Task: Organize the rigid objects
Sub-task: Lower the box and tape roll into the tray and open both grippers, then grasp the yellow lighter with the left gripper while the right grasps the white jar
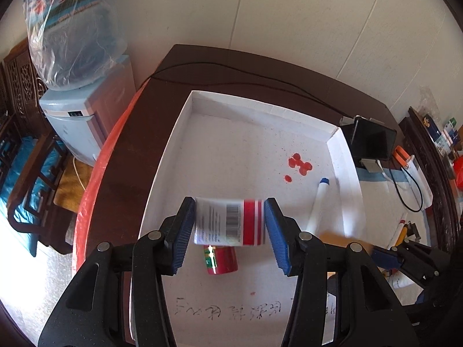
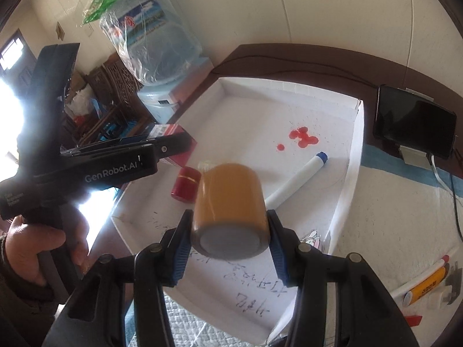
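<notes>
Your white tray (image 1: 173, 150) fills the middle of both views on the dark counter (image 1: 130, 156), with a marker (image 1: 317, 202) at its right and a red can (image 1: 221, 260) low at centre. Your left claw (image 1: 230, 221) grips a red-and-white box (image 1: 228, 221) above the can. Your right claw (image 2: 230, 231), lower centre, clamps an amber bottle (image 2: 228, 196) over the tray.

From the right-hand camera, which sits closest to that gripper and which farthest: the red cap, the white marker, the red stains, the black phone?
1. Red cap, just left of the right gripper.
2. White marker, right, about as close as the cap; too close to call.
3. Red stains, deeper in the white box.
4. Black phone, outside the box, far right.
</notes>
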Demonstrator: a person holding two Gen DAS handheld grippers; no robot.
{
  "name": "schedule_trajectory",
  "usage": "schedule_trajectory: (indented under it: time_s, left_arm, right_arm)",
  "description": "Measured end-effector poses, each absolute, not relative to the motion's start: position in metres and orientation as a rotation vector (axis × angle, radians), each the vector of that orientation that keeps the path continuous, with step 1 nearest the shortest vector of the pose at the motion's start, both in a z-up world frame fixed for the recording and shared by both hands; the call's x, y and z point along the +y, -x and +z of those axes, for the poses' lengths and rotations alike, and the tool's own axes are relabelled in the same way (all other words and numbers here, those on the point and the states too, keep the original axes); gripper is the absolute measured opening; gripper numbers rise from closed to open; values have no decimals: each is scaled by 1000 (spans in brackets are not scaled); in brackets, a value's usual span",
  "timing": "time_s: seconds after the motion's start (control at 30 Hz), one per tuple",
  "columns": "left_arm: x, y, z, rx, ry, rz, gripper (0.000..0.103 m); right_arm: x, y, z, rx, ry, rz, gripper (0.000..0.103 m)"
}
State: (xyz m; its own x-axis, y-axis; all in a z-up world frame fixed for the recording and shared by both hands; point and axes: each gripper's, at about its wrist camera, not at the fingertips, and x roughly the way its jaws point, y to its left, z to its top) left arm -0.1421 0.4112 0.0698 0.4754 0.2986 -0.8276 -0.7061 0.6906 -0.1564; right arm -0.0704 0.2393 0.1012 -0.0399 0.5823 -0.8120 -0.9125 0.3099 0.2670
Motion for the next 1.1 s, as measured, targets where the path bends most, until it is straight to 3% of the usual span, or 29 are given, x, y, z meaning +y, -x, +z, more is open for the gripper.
schedule_trajectory:
  time_s: [0.07, 0.1, 0.13, 0.17, 0.2, 0.27, 1.1]
  left_arm:
    - [415, 141, 68, 873, 521, 655, 75]
    - [416, 141, 68, 869, 510, 662, 89]
    - [416, 142, 69, 863, 502, 672, 94]
    - [417, 143, 69, 856, 496, 683, 96]
    - [418, 144, 69, 855, 497, 693, 103]
    - [420, 147, 69, 846, 509, 703, 103]
    - [346, 193, 147, 721, 423, 733, 103]
  right_arm:
    - [240, 70, 98, 1036, 407, 1268, 50]
    - [241, 71, 98, 1038, 416, 1265, 59]
    - [241, 72, 98, 1026, 427, 1260, 68]
    - [241, 74, 98, 1015, 432, 1262, 87]
    - [240, 75, 99, 998, 438, 1262, 94]
    - [239, 79, 101, 963, 460, 1252, 103]
    - [184, 96, 160, 789, 344, 1201, 103]
